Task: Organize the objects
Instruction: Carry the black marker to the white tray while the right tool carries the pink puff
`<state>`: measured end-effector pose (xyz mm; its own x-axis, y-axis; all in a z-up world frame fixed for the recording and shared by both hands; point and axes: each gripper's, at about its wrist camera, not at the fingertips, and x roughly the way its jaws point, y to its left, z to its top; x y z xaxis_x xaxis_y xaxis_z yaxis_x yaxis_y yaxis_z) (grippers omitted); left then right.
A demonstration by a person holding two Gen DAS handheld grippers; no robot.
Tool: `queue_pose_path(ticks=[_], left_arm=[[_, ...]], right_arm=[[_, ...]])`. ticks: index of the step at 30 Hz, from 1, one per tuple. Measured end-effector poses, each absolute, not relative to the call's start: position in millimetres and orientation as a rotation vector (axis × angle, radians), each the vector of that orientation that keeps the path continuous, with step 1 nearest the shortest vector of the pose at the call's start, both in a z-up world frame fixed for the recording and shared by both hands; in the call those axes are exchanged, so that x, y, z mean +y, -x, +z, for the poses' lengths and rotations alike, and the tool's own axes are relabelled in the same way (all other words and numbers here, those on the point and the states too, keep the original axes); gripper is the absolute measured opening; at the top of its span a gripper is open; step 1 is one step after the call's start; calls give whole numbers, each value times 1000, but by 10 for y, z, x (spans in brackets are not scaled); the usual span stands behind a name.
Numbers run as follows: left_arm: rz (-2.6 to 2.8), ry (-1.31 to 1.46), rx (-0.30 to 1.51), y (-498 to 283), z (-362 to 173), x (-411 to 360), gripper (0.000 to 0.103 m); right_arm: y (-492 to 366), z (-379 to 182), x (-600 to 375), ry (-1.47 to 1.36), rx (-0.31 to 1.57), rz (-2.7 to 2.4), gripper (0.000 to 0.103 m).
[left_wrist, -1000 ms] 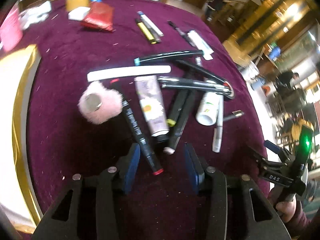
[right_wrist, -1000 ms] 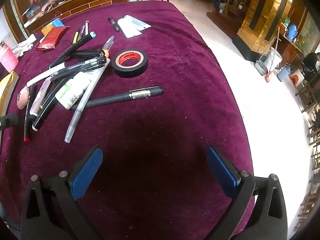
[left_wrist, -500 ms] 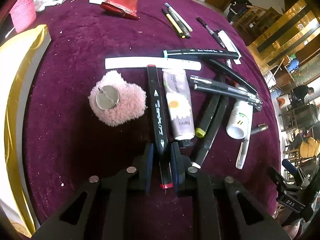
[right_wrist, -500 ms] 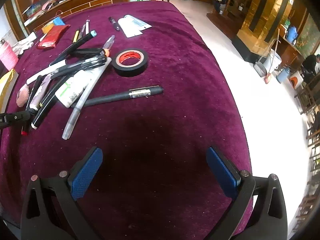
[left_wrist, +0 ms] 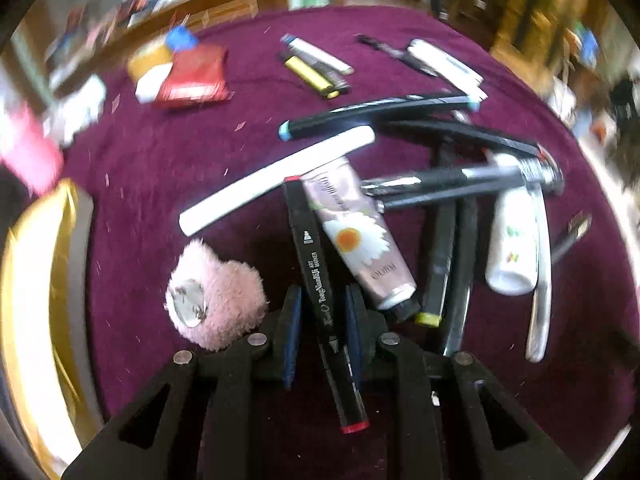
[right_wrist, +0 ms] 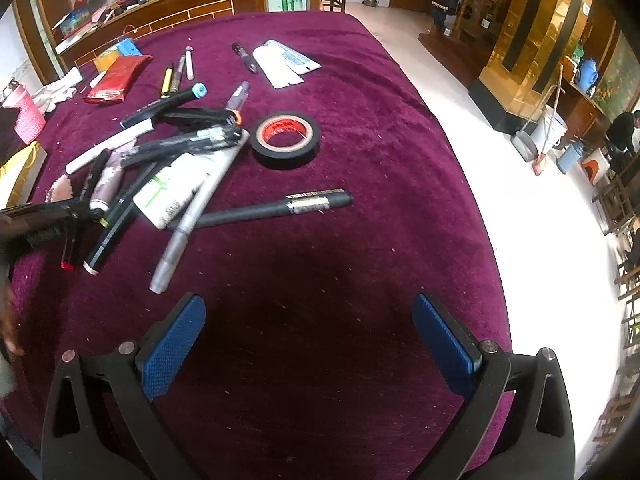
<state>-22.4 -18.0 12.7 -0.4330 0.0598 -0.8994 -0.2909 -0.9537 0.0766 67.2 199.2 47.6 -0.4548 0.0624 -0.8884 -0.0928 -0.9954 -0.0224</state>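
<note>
Black marker (left_wrist: 316, 276) with red ends, clamped between the blue pads (left_wrist: 293, 332) of the left gripper (left_wrist: 321, 334), lower centre of the left wrist view, tilted, far end touching a white stick (left_wrist: 276, 178). Left edge: gold box (left_wrist: 36, 280). Just left of the jaws: pink puff (left_wrist: 216, 304) with a metal disc. Right of the marker: daisy tube (left_wrist: 356, 236), then a heap of dark pens (left_wrist: 448, 256), then a white bottle (left_wrist: 514, 244) at right. Upper left: red packet (left_wrist: 194, 76). Upper centre: yellow marker (left_wrist: 310, 74). All on purple cloth (left_wrist: 160, 168); view blurred.

Right wrist view, left edge: left gripper with the marker (right_wrist: 68, 254), red tip down. Centre left: same heap, white bottle (right_wrist: 172, 192) and grey pen (right_wrist: 196, 216). Centre: black tape roll (right_wrist: 285, 140), red core, apart from the heap. Below it: dark pen (right_wrist: 276, 210) lying flat. Bottom: right gripper (right_wrist: 308, 346), jaws spread wide, holding nothing, over bare cloth (right_wrist: 360, 260).
</note>
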Motion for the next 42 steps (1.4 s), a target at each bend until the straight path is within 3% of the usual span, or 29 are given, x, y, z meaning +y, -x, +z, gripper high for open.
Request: queue_pose_path(ticks=[2,9,17,25,32,36,37,39,40,42], left_arm=[[2453,1527,302,176,134,-235,15],[2411,1473,-39,-56,356,-752,11],[2425,1354,-173,-463,745,-1079,11],[2469,1347,-268,-694,871,-1573,11],[2536,1352,-317,-801,925,-2114,11],[2566,1384,-374,-851,889,-2467,11],[2572,1392,-384,-858,874,-2548,11],[2583,1408,-405,-860,843,-2698,11],[2583,1410,-411,-854,836,-2742,11],[2587,1412,-420,-833,819,-2830,11]], right_arm=[[-656,522,1941,1576,28,2614,103],[-547,669,1802,1562,36,2646,103],[-316,694,1705,1639,276,2670,103],[92,907,714,1818,193,2874,103],[363,618,-285,1907,-205,2923,103],[524,447,-499,1898,-324,2879,102],[563,400,-529,1910,-326,2864,97],[627,279,-551,1966,-295,2819,72],[654,221,-541,2005,-265,2789,45],[643,182,-502,2032,-180,2773,41]])
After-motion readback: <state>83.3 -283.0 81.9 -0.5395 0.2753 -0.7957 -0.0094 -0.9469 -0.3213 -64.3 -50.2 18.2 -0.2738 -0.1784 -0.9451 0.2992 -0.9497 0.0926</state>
